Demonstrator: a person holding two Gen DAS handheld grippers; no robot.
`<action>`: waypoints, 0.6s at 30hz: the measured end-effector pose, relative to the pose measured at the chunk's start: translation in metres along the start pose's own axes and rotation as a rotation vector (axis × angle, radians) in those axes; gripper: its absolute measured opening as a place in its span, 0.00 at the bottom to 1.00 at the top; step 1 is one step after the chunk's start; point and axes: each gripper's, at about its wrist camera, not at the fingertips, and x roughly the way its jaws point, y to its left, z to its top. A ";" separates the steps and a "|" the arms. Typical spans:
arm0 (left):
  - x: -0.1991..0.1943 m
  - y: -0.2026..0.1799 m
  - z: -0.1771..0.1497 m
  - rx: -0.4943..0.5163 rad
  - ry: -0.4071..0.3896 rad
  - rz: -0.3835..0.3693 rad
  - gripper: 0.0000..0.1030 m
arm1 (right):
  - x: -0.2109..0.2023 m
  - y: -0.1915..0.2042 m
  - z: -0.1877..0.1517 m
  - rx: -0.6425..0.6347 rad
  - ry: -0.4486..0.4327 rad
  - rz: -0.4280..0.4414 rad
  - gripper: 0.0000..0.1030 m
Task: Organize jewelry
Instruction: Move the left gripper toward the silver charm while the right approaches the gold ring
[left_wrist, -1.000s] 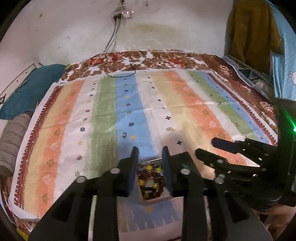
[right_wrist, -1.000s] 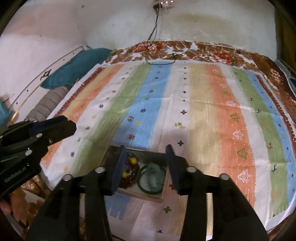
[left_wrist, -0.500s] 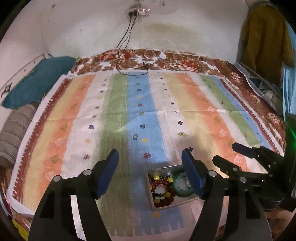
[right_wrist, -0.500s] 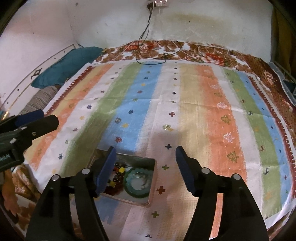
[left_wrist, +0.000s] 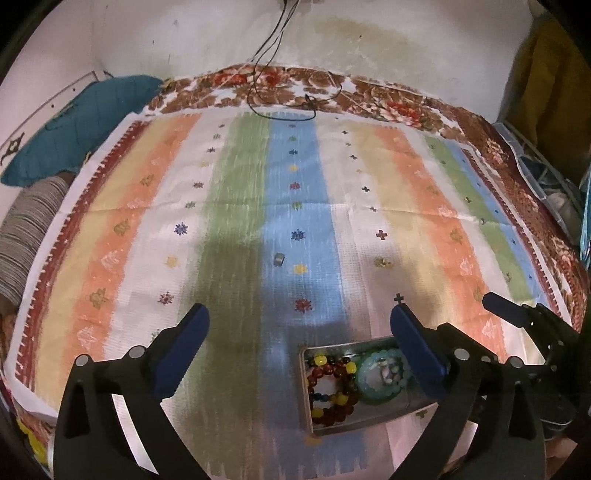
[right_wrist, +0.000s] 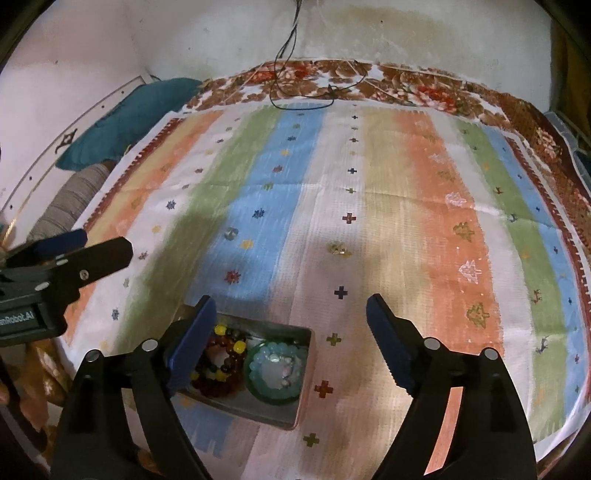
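Nearest, the left gripper (left_wrist: 299, 328) and the right gripper (right_wrist: 291, 317) both hovered with fingers spread wide, holding nothing. Below them, a metal tin (left_wrist: 334, 426) sat on the striped cloth (left_wrist: 240, 206) near its front edge, containing a dark beaded bracelet (left_wrist: 332, 387) and a green bracelet (left_wrist: 380, 376) side by side. Farther out, a small ring (left_wrist: 278, 259) and a gold-coloured piece (left_wrist: 383, 262) lay apart on the cloth. A teal pillow (left_wrist: 81, 122) lay far left.

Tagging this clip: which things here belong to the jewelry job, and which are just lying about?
Job: tin, beaded bracelet, green bangle, silver ring, gold piece, both open tongs.
Lying about: teal pillow, striped bolster, black cable.
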 end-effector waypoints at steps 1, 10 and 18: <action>0.004 0.003 0.002 -0.011 0.014 -0.005 0.94 | 0.003 0.000 0.001 -0.001 0.009 0.000 0.84; 0.030 0.009 0.019 -0.023 0.054 0.018 0.94 | 0.019 -0.001 0.012 -0.015 0.027 -0.035 0.86; 0.046 0.006 0.027 0.010 0.068 0.045 0.94 | 0.046 -0.010 0.025 -0.019 0.078 -0.070 0.86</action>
